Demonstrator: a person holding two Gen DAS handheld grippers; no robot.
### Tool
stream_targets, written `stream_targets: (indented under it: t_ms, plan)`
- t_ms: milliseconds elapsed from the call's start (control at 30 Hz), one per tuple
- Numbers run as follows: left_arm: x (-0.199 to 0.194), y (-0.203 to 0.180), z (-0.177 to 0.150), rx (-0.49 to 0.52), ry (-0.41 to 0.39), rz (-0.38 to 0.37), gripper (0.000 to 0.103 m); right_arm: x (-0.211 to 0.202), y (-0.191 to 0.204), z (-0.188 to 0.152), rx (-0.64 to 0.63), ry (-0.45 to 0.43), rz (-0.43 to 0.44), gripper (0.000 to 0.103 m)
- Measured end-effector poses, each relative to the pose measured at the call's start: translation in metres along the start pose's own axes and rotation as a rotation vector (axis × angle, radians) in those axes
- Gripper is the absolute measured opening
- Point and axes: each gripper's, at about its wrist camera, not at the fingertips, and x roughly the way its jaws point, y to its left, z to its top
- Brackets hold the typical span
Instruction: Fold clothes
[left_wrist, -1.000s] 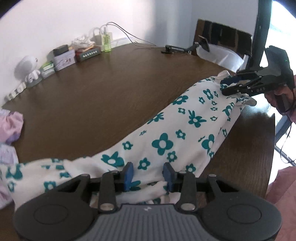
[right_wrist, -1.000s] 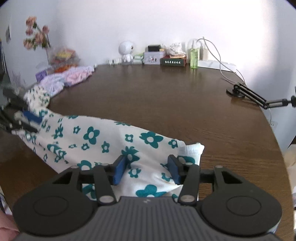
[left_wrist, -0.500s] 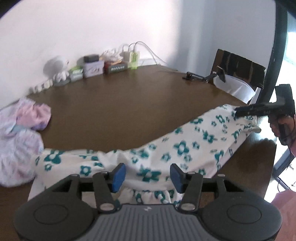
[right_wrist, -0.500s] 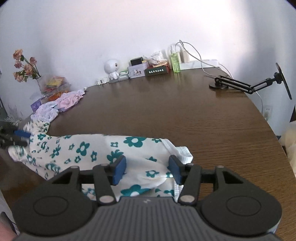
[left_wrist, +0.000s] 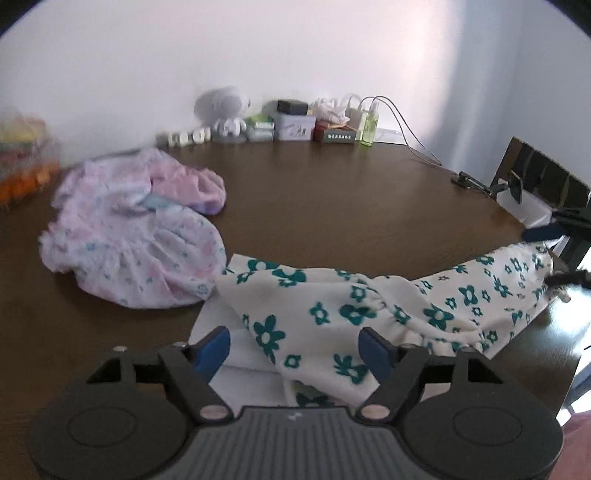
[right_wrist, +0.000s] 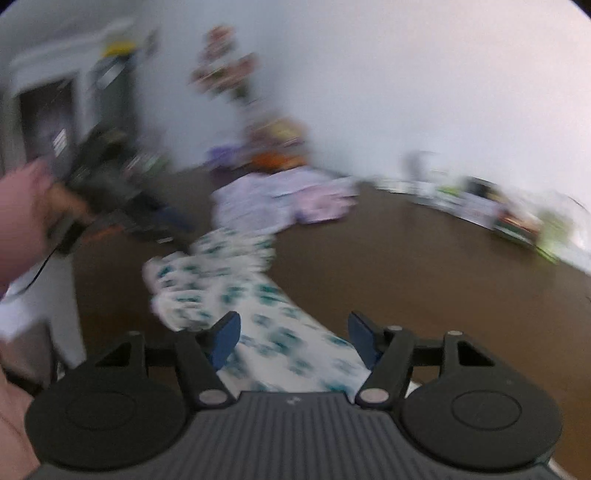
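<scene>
Floral garment (left_wrist: 369, 306) is lying on brown surface (left_wrist: 332, 206) beside pink clothes pile (left_wrist: 136, 236); left gripper (left_wrist: 297, 349) & right gripper (right_wrist: 293, 339) jaws are gaping apart over it, gripping nothing.

Right wrist view heavily motion-blurred: floral garment (right_wrist: 236, 291) print smeared, left gripper (right_wrist: 162, 221) and hand (right_wrist: 22, 221) just dark/pink streaks, jaw state unreadable there. Far clutter (right_wrist: 498, 210) unidentifiable. Left wrist view: right gripper (left_wrist: 554, 251) cut by right edge, fingers only partly seen. Garment near edge hidden under left gripper body. Box labels (left_wrist: 340, 136) too small.
</scene>
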Motion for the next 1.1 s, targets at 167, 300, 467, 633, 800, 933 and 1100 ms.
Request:
stream_targets:
  t_ms: [167, 300, 467, 633, 800, 933, 1100]
  plan:
    - [0.021, 0.008, 0.007, 0.011, 0.031, -0.115, 0.004, 0.066, 0.035, 0.040, -0.132, 0.114, 0.070, 0.066]
    - [0.008, 0.005, 0.012, 0.063, -0.022, -0.143, 0.004, 0.103, 0.047, 0.051, -0.161, 0.184, 0.098, 0.067]
    - [-0.023, -0.010, 0.039, 0.147, -0.131, -0.148, 0.003, 0.131, 0.062, 0.057, -0.197, 0.204, 0.084, 0.074]
    - [-0.035, -0.027, 0.052, 0.228, -0.152, -0.162, 0.003, 0.150, 0.073, 0.063, -0.231, 0.229, 0.051, 0.074]
    - [-0.022, -0.018, 0.031, 0.193, -0.035, -0.069, 0.048, 0.156, 0.076, 0.066, -0.227, 0.236, 0.044, 0.074]
    - [-0.008, -0.005, 0.013, 0.109, 0.028, -0.068, 0.054, 0.154, 0.070, 0.066, -0.214, 0.232, 0.035, 0.075]
    - [0.018, 0.007, 0.010, 0.038, 0.091, -0.070, 0.013, 0.146, 0.069, 0.063, -0.198, 0.219, 0.027, 0.075]
